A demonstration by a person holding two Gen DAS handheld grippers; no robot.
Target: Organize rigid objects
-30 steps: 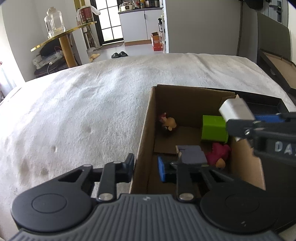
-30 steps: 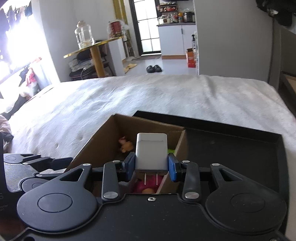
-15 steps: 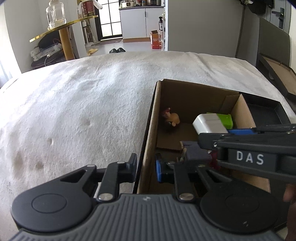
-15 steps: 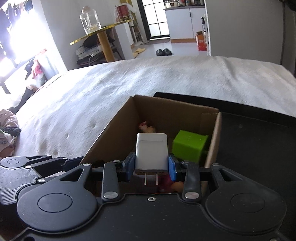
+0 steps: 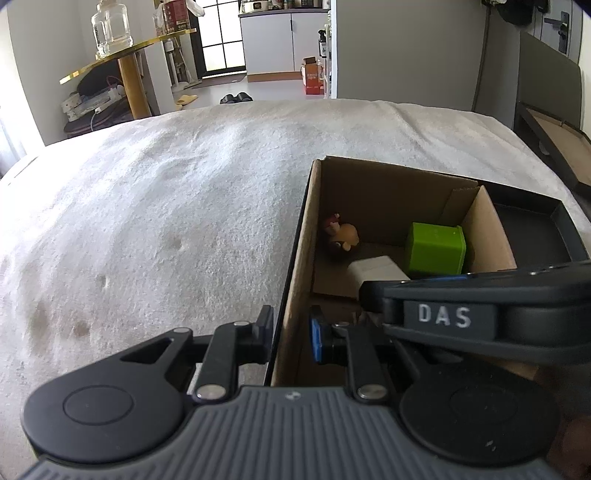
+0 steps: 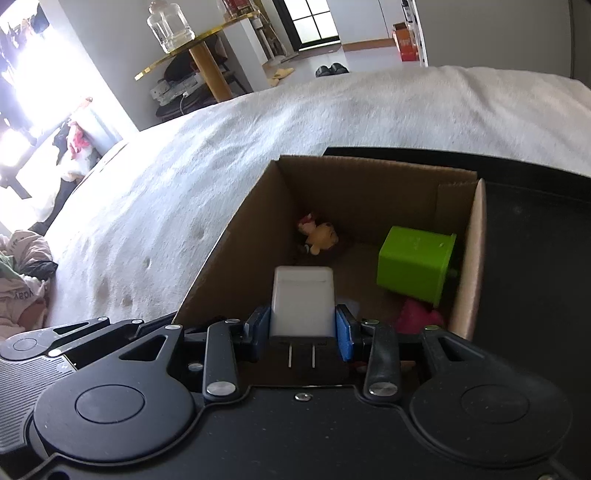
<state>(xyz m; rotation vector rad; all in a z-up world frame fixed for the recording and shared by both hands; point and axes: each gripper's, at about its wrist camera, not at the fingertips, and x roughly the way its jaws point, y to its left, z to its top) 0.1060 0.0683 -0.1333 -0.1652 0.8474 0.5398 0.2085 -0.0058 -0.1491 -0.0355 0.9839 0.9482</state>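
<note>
A brown cardboard box (image 5: 299, 258) (image 6: 229, 251) sits on the white bed cover. Inside lie a green cube (image 5: 436, 247) (image 6: 413, 264), a small yellow and red toy figure (image 5: 341, 236) (image 6: 319, 236) and a pink toy (image 6: 417, 317). My right gripper (image 6: 303, 325) is shut on a white plug charger (image 6: 302, 301) (image 5: 376, 273), prongs toward the camera, and holds it low inside the box. My left gripper (image 5: 291, 332) straddles the box's left wall with a small gap either side; I cannot tell whether it grips the wall.
A black tray (image 5: 535, 225) (image 6: 535, 221) holds the box and extends to the right. The bed cover (image 5: 166, 221) spreads to the left and beyond. A gold side table with a glass jar (image 5: 110, 26) stands past the bed. Clothes (image 6: 22, 273) lie at the far left.
My right gripper has carried the white charger from above the box's right wall leftward and down into the box. The left gripper has shifted slightly along the left wall.
</note>
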